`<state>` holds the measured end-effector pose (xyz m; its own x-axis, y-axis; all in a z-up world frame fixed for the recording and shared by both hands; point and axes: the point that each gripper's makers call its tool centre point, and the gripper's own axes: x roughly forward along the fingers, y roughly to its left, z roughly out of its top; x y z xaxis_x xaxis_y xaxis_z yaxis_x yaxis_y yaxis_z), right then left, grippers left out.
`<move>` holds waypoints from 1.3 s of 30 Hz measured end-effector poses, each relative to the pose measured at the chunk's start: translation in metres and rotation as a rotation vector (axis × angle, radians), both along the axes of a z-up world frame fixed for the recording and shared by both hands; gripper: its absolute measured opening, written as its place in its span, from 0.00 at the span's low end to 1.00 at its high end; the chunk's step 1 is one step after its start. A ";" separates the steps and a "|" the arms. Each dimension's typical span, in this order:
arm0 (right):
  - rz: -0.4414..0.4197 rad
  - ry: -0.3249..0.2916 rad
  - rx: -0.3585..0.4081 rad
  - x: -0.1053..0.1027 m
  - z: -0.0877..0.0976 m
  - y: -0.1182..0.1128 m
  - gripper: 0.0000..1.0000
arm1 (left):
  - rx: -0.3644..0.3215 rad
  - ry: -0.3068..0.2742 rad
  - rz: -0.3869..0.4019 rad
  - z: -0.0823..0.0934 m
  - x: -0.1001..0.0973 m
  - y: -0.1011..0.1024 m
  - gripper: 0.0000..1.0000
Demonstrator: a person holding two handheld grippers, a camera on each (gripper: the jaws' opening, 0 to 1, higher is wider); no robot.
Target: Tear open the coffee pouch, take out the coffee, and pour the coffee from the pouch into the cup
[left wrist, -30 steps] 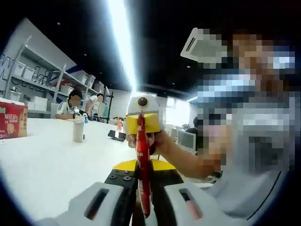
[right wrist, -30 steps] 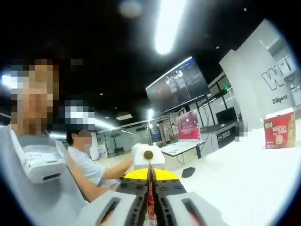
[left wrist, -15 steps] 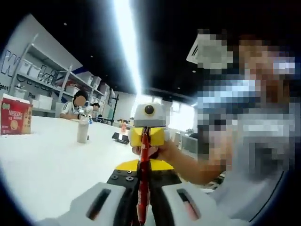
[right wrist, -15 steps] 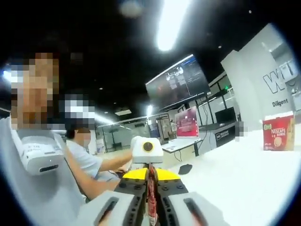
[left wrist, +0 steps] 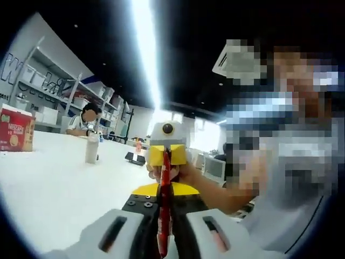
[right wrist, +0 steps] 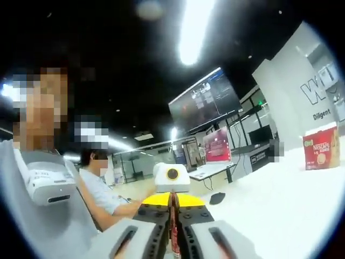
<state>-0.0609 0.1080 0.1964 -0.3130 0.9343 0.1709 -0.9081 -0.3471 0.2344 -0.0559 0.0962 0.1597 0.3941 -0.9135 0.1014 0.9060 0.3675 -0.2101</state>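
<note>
A thin red coffee pouch (left wrist: 163, 216) is seen edge-on, stretched in the air between my two grippers, above the white table (left wrist: 48, 189). My left gripper (left wrist: 164, 200) is shut on its near end. Facing it, my right gripper (left wrist: 166, 157), held in a person's hand (left wrist: 186, 171), clamps the far end. In the right gripper view the same pouch (right wrist: 173, 229) runs up between the closed jaws of my right gripper (right wrist: 173, 208), with the left gripper (right wrist: 172, 190) just beyond it. A small white container (left wrist: 91, 148) stands on the table to the left.
A red Nescafe box (left wrist: 16, 128) stands at the far left of the table, and appears as the red box (right wrist: 322, 148) in the right gripper view. A dark flat object (left wrist: 133, 157) lies mid-table. A person (left wrist: 83, 121) sits at the far side. Shelves line the wall.
Both grippers keep their hold on the pouch. The views have shifted slightly with the hands, and the opposite gripper looks a little farther off than one second ago.
</note>
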 end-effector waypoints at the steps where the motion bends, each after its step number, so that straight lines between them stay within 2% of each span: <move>1: -0.001 0.004 -0.001 0.001 0.000 0.000 0.02 | 0.002 -0.011 0.006 0.001 0.000 0.000 0.11; 2: -0.005 0.009 -0.002 0.002 0.001 -0.002 0.02 | 0.004 -0.047 0.035 0.003 0.003 0.002 0.13; 5: -0.015 0.005 -0.012 0.005 0.001 -0.005 0.02 | -0.021 -0.037 0.037 0.010 0.003 0.010 0.17; 7: -0.012 -0.003 -0.023 0.005 0.001 -0.007 0.02 | -0.054 -0.049 0.025 0.022 0.001 0.016 0.10; 9: -0.009 -0.012 -0.034 0.006 0.000 -0.009 0.02 | -0.088 -0.062 0.013 0.033 -0.001 0.022 0.09; 11: -0.006 -0.030 -0.044 0.005 -0.001 -0.010 0.02 | -0.055 -0.061 0.001 0.037 -0.001 0.019 0.09; 14: 0.006 -0.057 -0.054 0.002 -0.001 -0.010 0.02 | 0.043 -0.052 0.000 0.032 0.002 0.012 0.09; 21: 0.010 -0.100 -0.080 0.001 -0.005 -0.010 0.02 | 0.093 -0.057 -0.044 0.036 0.002 0.001 0.07; 25: 0.009 -0.115 -0.097 0.002 -0.008 -0.010 0.02 | 0.127 -0.057 -0.058 0.032 0.003 -0.004 0.06; 30: 0.017 -0.106 -0.093 0.001 -0.009 -0.011 0.02 | 0.161 -0.121 -0.068 0.031 0.000 -0.005 0.05; 36: 0.023 -0.092 -0.070 0.001 -0.007 -0.011 0.02 | 0.149 -0.131 -0.077 0.033 0.002 -0.002 0.04; 37: 0.021 -0.088 -0.067 0.002 -0.006 -0.011 0.02 | 0.153 -0.155 -0.077 0.034 0.002 -0.002 0.03; 38: 0.018 -0.080 -0.065 0.002 -0.006 -0.011 0.02 | 0.176 -0.210 -0.065 0.035 0.003 -0.001 0.03; 39: 0.013 -0.074 -0.064 0.004 -0.005 -0.011 0.02 | 0.182 -0.219 -0.059 0.036 0.003 -0.001 0.03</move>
<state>-0.0570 0.0967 0.1915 -0.3345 0.9384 0.0865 -0.9194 -0.3451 0.1886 -0.0533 0.0947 0.1955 0.3268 -0.9450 0.0102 0.9433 0.3268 0.0579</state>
